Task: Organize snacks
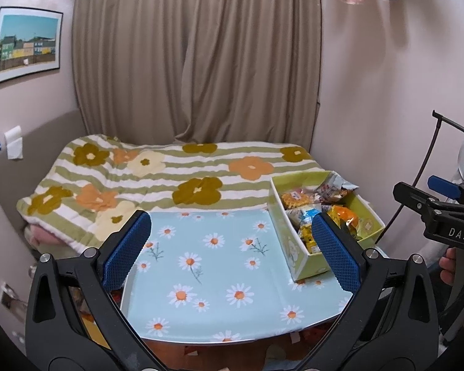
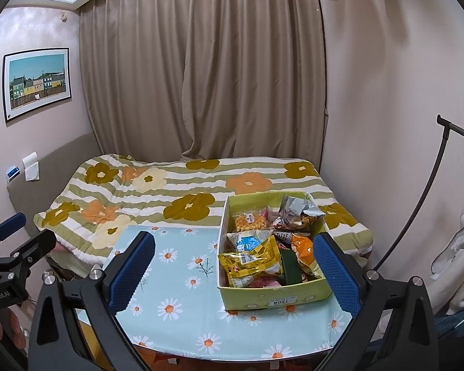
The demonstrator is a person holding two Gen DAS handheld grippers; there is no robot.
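While both of my tools hang level above the near edge of the table [image 1: 219,278], neither is touching anything. My left gripper [image 1: 232,244] has its jaws spread wide, the blue pads [image 1: 125,249] framing bare daisy-print cloth, with nothing between them; it points straight ahead toward the bed [image 1: 157,179] and the drawn curtain [image 1: 195,52]. My right gripper [image 2: 232,256] is held the same way — jaws wide apart and empty, aimed forward and slightly downward at the tabletop. The green box [image 2: 272,293] sits on the right part of the table, its far end reaching toward the flowered blanket, and it is packed with snacks: a yellow packet [image 2: 250,259] lies on top near the front, a blue-and-white packet [image 2: 247,239] just behind it, an orange packet [image 2: 303,245] to the right, a waffle-like pack [image 2: 250,221] further back and a silver bag [image 2: 297,210] sticking up at the far right corner. From the right wrist view the box stands between my two fingers, nearer the right one; from the left wrist view my right finger overlaps the box's near corner. Each tool shows at the edge of the other's view — the two are well apart, side by side. A framed picture [image 2: 37,83] hangs on the left wall.
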